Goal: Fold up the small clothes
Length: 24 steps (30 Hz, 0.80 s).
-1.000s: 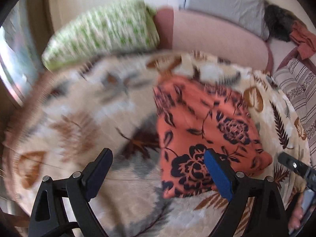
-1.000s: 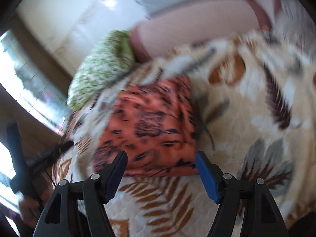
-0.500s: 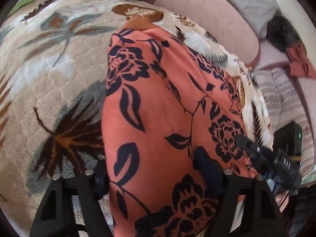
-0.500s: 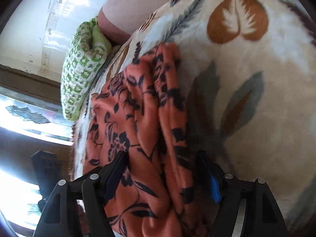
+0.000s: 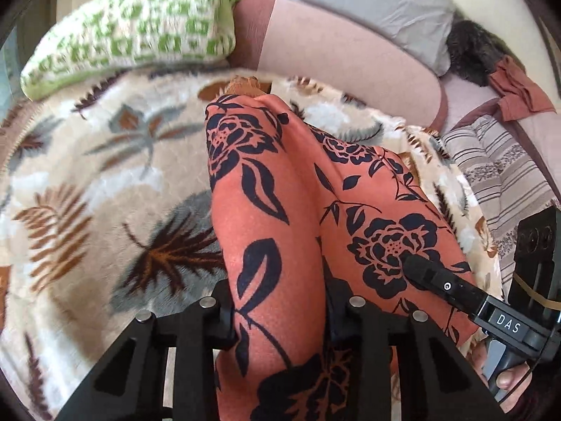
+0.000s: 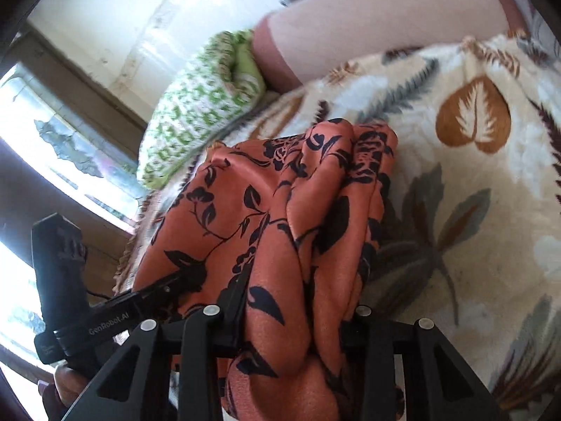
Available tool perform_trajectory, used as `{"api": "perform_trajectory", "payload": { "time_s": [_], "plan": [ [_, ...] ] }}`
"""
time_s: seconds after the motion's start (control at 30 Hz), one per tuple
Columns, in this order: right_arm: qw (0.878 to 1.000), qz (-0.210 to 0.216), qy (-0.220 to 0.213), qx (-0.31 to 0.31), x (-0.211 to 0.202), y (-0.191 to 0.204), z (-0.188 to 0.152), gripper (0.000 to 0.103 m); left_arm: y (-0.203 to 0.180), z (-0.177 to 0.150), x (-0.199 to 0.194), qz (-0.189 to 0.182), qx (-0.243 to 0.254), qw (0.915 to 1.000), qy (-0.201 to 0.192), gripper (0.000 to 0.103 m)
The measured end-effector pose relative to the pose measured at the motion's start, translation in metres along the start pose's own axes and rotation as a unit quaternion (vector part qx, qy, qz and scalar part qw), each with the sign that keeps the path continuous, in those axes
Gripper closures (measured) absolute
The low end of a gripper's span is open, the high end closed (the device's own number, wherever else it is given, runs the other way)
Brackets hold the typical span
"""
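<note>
An orange garment (image 5: pixel 280 193) with black flowers lies on a leaf-patterned blanket (image 5: pixel 105 193), and its near part rises in a bunched fold into my left gripper (image 5: pixel 280 312). The left jaws are closing, with the cloth pinched between the pads. In the right wrist view the same garment (image 6: pixel 263 210) is gathered in thick folds between the fingers of my right gripper (image 6: pixel 298 312). Its jaws are closing too and press on the cloth. Each gripper shows in the other's view: the right gripper (image 5: pixel 438 280) over the garment's right side, the left gripper (image 6: pixel 157 287) at its left.
A green-and-white pillow (image 5: pixel 133 31) and a pink bolster (image 5: pixel 333 52) lie beyond the garment, with a grey pillow (image 5: pixel 378 0) behind them. A striped cushion (image 5: pixel 498 175) and a rust-coloured cloth (image 5: pixel 522 87) sit at the right. A bright window (image 6: pixel 35 140) is at the left.
Both grippers stood open above the flat garment, came down over its near edge, and have narrowed on it. The cloth is now bunched and raised between the fingers.
</note>
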State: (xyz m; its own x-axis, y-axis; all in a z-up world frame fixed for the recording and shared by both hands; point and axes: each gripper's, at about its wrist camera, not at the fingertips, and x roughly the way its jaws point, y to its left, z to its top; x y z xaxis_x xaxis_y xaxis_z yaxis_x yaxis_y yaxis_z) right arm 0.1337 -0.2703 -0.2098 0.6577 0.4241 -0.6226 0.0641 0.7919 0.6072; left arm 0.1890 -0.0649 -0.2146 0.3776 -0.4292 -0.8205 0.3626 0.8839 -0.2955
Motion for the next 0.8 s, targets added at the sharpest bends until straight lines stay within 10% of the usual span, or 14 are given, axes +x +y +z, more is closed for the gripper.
{"api": "perform_trajectory", "payload": {
  "time_s": [0.2, 0.37, 0.53, 0.8],
  "plan": [
    [1.0, 0.018, -0.007, -0.007, -0.018, 0.014, -0.028, 0.065, 0.0, -0.031, -0.015, 0.04, 0.015, 0.9991, -0.006, 0.062],
    [0.997, -0.03, 0.069, 0.016, 0.025, 0.003, -0.051, 0.053, 0.011, -0.054, 0.017, 0.123, 0.026, 0.9915, 0.034, 0.043],
    [0.997, -0.058, 0.05, -0.012, 0.005, 0.014, -0.054, 0.047, -0.005, -0.051, -0.02, 0.188, 0.076, 0.9783, -0.043, 0.042],
    [0.995, -0.05, -0.038, -0.082, -0.057, 0.048, -0.05, 0.047, -0.035, -0.037, -0.089, 0.183, 0.099, 0.9676, -0.144, 0.04]
  ]
}}
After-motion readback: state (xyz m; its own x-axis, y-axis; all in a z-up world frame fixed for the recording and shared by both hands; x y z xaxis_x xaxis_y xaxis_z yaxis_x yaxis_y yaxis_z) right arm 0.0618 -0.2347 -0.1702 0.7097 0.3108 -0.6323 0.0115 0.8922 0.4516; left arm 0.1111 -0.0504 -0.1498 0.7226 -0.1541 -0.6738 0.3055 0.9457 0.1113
